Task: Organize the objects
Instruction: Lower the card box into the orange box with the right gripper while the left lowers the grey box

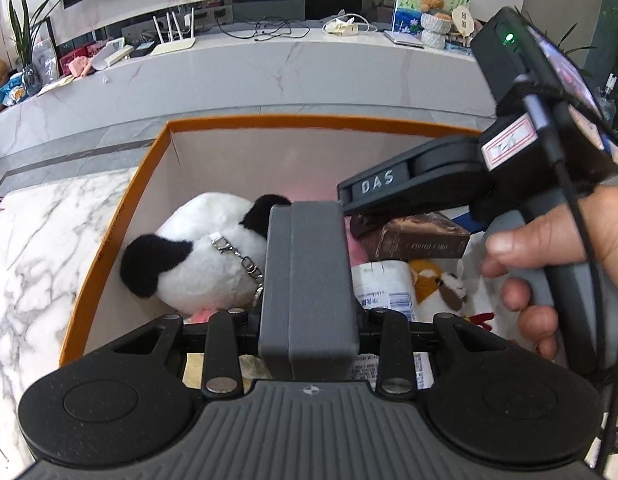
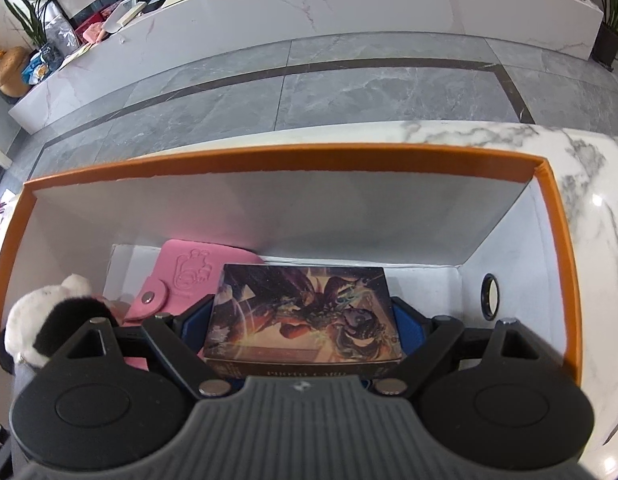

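Note:
An orange-rimmed white box (image 1: 121, 208) stands on a marble table; it also shows in the right wrist view (image 2: 269, 160). My left gripper (image 1: 307, 216) is shut and empty, its grey fingers pressed together above a panda plush (image 1: 205, 256) inside the box. My right gripper (image 2: 303, 320) is shut on a photo card box (image 2: 305, 312) with fantasy artwork, held low inside the orange box. The card box also shows in the left wrist view (image 1: 421, 236) under the right gripper (image 1: 373, 188). A pink wallet (image 2: 177, 280) lies beside it.
Inside the orange box lie a white packet (image 1: 385, 284), a small brown-and-white plush (image 1: 441, 284) and a dark ring (image 2: 491, 296). The marble table (image 1: 41, 248) extends left. Beyond grey floor tiles (image 2: 349, 80) runs a low marble TV shelf (image 1: 249, 68) with a router and clutter.

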Demonstrator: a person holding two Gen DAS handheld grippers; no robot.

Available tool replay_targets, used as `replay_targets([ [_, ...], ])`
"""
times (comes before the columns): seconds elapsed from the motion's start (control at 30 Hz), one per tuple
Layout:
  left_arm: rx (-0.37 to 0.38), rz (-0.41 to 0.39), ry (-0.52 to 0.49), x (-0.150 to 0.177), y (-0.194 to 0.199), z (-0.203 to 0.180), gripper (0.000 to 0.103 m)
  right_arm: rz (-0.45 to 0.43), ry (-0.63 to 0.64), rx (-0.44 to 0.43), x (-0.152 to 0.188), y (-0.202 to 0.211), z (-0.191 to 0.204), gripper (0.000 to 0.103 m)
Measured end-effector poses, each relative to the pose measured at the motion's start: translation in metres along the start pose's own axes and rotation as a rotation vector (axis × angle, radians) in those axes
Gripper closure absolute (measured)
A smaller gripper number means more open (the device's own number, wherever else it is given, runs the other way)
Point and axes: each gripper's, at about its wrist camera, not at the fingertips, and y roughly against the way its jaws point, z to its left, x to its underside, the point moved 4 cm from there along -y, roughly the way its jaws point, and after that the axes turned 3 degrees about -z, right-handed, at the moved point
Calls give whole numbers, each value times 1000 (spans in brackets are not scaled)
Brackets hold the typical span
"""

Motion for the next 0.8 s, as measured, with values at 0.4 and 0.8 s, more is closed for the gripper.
replay_targets([
  [0.4,-16,-34,36,-4,1,5,17,-9,39,15,-1,1,4,14],
  [0.8,0,-51,44,-8,7,7,17,-29,62,-1,-1,7,11,14],
])
